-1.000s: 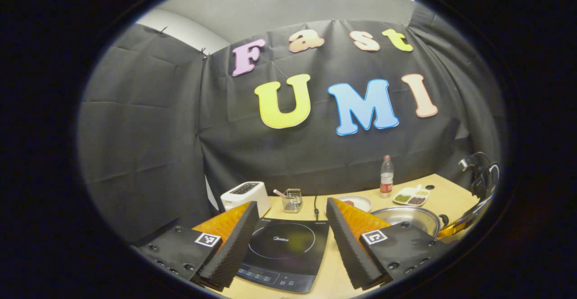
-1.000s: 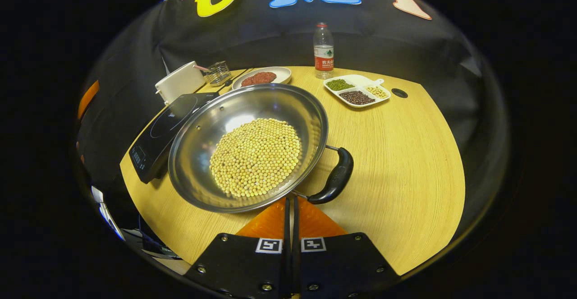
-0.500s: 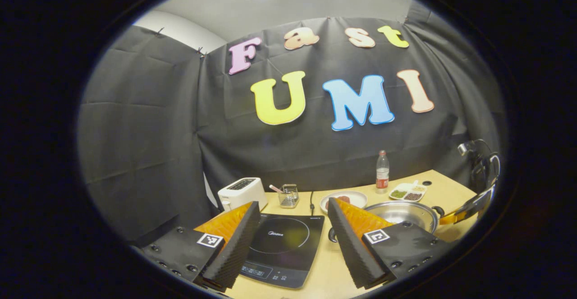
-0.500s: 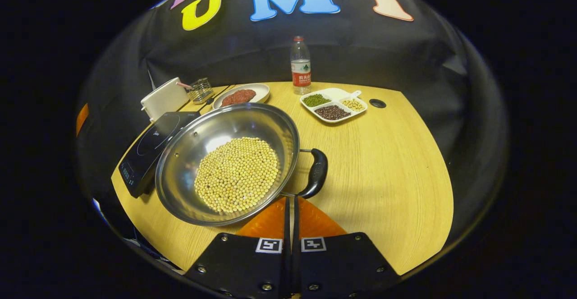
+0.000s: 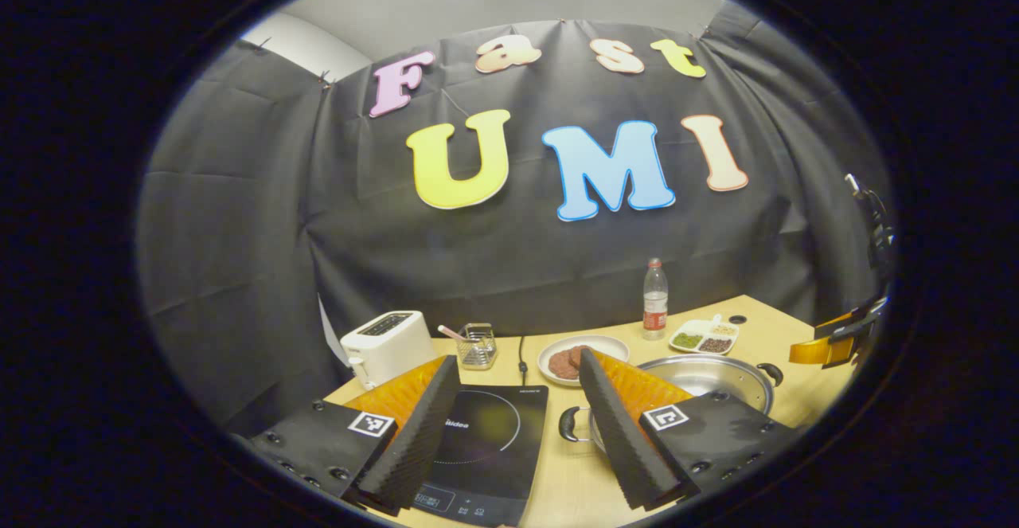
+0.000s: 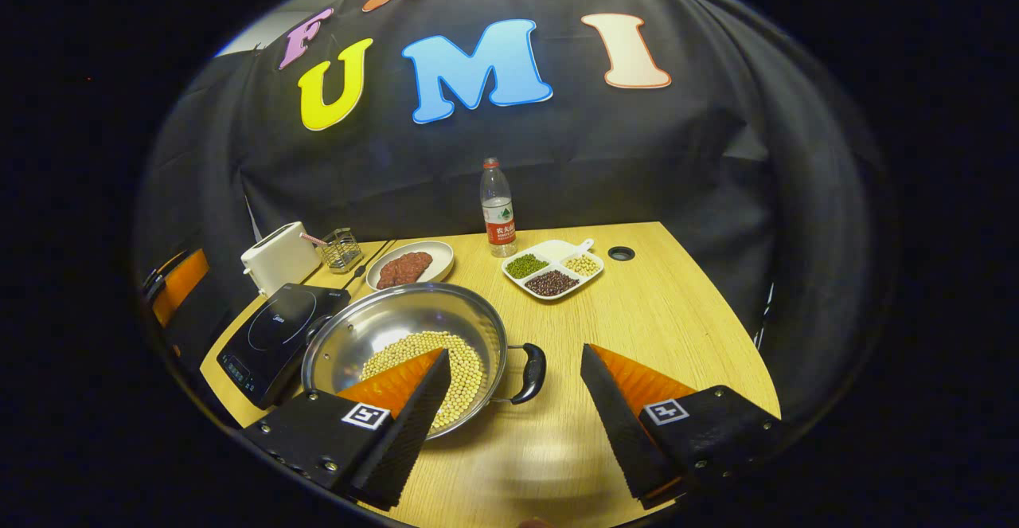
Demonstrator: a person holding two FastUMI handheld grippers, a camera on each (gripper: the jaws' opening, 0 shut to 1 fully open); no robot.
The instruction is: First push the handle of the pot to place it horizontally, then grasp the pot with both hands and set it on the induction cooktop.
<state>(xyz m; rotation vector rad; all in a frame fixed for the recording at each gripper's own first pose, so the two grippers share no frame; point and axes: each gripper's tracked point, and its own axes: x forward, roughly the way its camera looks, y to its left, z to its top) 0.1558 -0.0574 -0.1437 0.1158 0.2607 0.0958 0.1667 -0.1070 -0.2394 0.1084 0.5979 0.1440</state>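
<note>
I hold both claws, left claw and right claw, wide open and empty, flanking the pot for a two-handed grasp.

We see a white toaster beside a wire basket; a water bottle stands behind the divided dish.

Pot gleams, polished metal, its handle glossy black plastic; cooktop smooth dark glass; table matt wood grain; finger pads ribbed black foam; wall cloth matt.
</note>
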